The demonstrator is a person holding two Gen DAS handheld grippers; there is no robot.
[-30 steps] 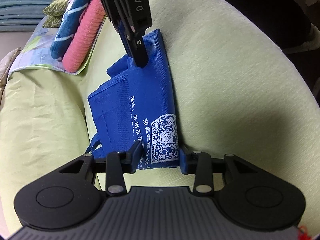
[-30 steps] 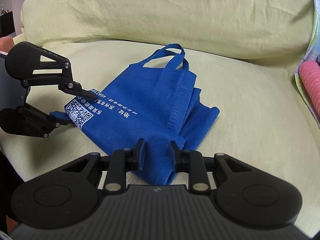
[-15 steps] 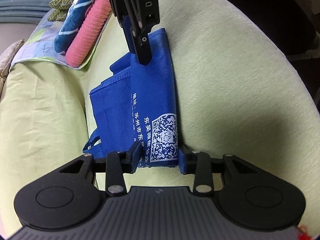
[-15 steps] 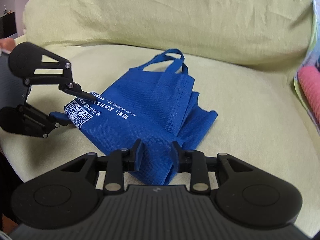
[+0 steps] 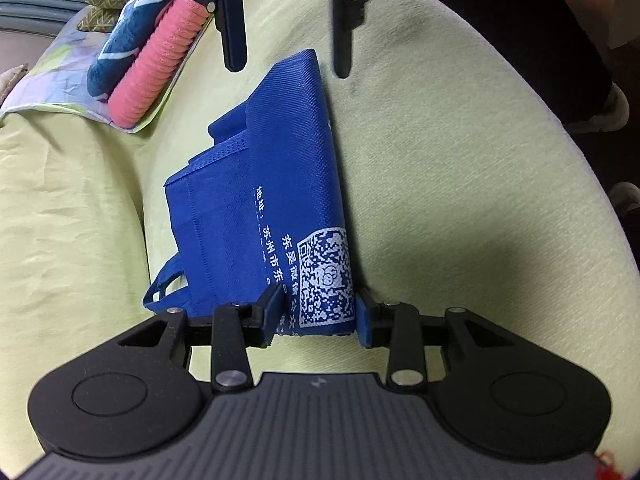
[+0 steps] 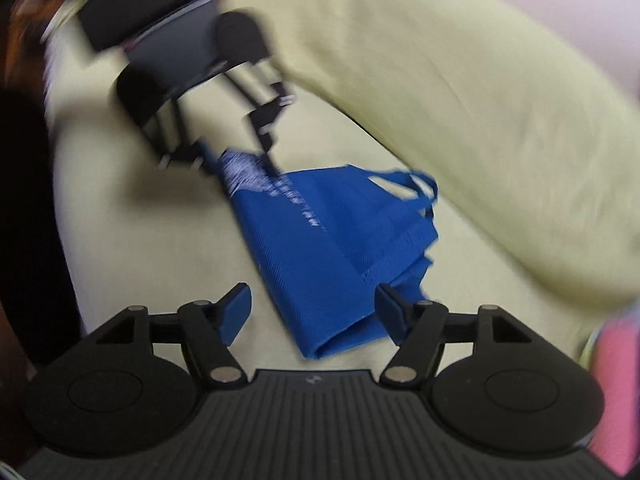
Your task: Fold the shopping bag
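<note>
A blue non-woven shopping bag (image 5: 280, 184) lies folded into a long strip on a yellow-green sofa seat (image 5: 460, 160). Its near end carries white print and a QR code. My left gripper (image 5: 320, 316) is closed onto that printed end, one finger on each side. My right gripper (image 5: 288, 70) hovers open just off the bag's far end, touching nothing. The right wrist view is motion-blurred. There the bag (image 6: 332, 240) stretches away from my open right gripper (image 6: 314, 312) to the left gripper (image 6: 240, 156), which holds the printed end slightly raised. The handles (image 6: 412, 188) point at the backrest.
A pink ribbed roll (image 5: 156, 64) and patterned blue fabric (image 5: 128, 28) lie on a cloth at the far end of the seat. The sofa backrest (image 6: 480, 100) rises behind the bag. A person's dark leg (image 5: 560, 40) is beside the seat edge.
My right gripper has opened, let go of the bag's far end and pulled back from it. The left gripper keeps its hold on the printed end.
</note>
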